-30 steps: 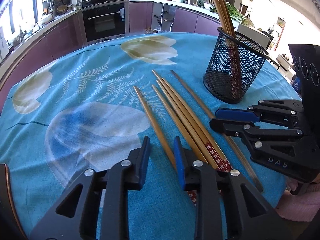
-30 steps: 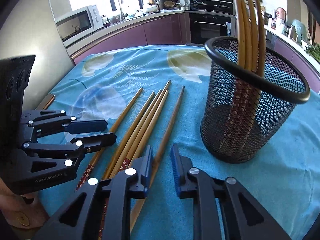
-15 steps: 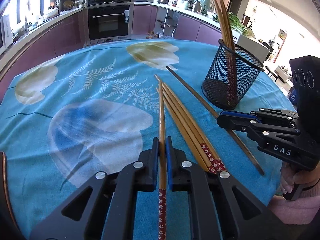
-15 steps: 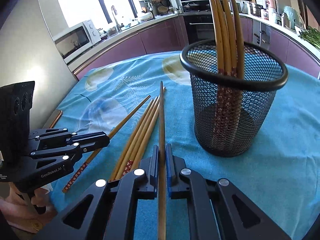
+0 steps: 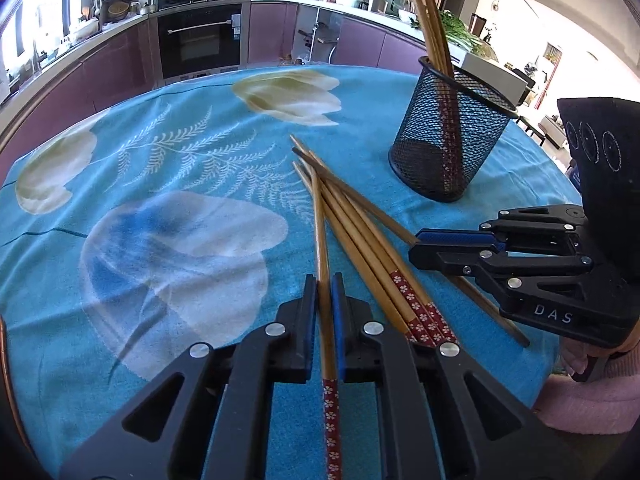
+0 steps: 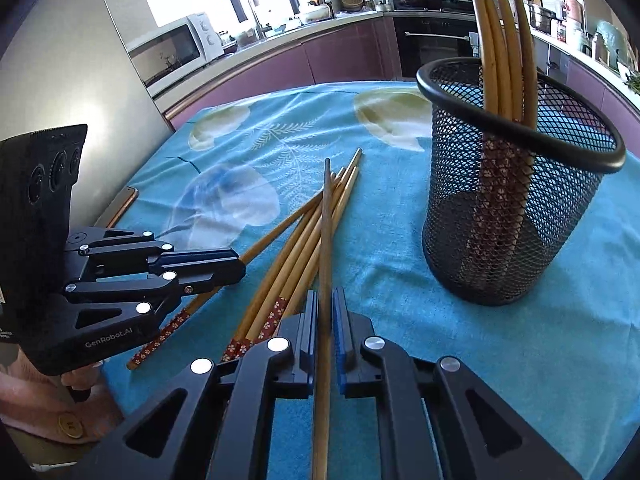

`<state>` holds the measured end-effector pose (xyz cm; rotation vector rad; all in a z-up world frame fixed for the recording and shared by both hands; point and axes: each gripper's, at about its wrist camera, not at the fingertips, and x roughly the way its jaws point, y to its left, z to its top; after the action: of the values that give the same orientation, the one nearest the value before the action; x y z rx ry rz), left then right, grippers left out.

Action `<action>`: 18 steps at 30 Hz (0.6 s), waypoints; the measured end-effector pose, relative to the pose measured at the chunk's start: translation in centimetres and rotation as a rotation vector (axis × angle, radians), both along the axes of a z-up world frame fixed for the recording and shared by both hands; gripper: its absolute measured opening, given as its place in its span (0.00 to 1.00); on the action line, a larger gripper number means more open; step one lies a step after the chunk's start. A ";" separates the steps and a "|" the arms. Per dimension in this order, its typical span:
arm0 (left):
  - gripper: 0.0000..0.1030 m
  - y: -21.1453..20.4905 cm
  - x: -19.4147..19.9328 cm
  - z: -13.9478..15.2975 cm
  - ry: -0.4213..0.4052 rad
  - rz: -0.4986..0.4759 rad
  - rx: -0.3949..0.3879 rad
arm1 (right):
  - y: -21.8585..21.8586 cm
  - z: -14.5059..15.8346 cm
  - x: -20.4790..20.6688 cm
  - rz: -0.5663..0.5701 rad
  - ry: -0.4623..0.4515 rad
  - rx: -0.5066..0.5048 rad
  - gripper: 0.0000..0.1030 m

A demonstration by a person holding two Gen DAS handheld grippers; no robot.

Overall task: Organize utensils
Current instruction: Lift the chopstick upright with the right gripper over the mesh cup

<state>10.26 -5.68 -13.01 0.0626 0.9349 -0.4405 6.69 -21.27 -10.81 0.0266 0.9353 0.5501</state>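
Note:
My left gripper (image 5: 324, 280) is shut on a bamboo chopstick (image 5: 319, 224) with a red flowered end, whose tip crosses over the loose chopsticks (image 5: 360, 248) lying on the cloth. My right gripper (image 6: 326, 296) is shut on a darker chopstick (image 6: 327, 220) that also slants across the loose chopsticks (image 6: 288, 256). A black mesh cup (image 6: 508, 220) stands upright to the right with several chopsticks (image 6: 496, 40) in it. In the left wrist view the mesh cup (image 5: 444, 152) is at the far right, and the right gripper (image 5: 416, 246) reaches in from the right. The left gripper (image 6: 240, 266) shows at the left of the right wrist view.
A blue flowered tablecloth (image 5: 160, 184) covers the round table, whose copper rim (image 6: 124, 204) shows at the left. Purple kitchen cabinets and an oven (image 5: 200, 40) stand behind. A microwave (image 6: 172, 52) sits on the counter. A pink sleeve (image 5: 592, 404) is at the table's near edge.
Both grippers went from open to shut, each on one chopstick. The two held chopsticks have since swung so that they cross over the loose ones.

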 end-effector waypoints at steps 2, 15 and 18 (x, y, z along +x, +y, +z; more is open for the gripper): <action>0.09 0.0 0.2 -0.1 0.003 -0.008 0.001 | 0.1 0.0 0.2 -0.001 -0.003 -0.006 0.08; 0.08 -0.4 0.8 0.3 0.002 -0.007 -0.013 | -0.3 0.9 0.5 -0.008 -0.038 0.020 0.06; 0.08 -0.2 0.4 1.2 -0.018 -0.016 -0.038 | -1.0 2.3 0.0 -0.009 -0.075 0.042 0.06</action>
<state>10.68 -5.85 -11.76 0.0390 0.9080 -0.4716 6.67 -22.24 -8.54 0.0471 0.8503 0.5590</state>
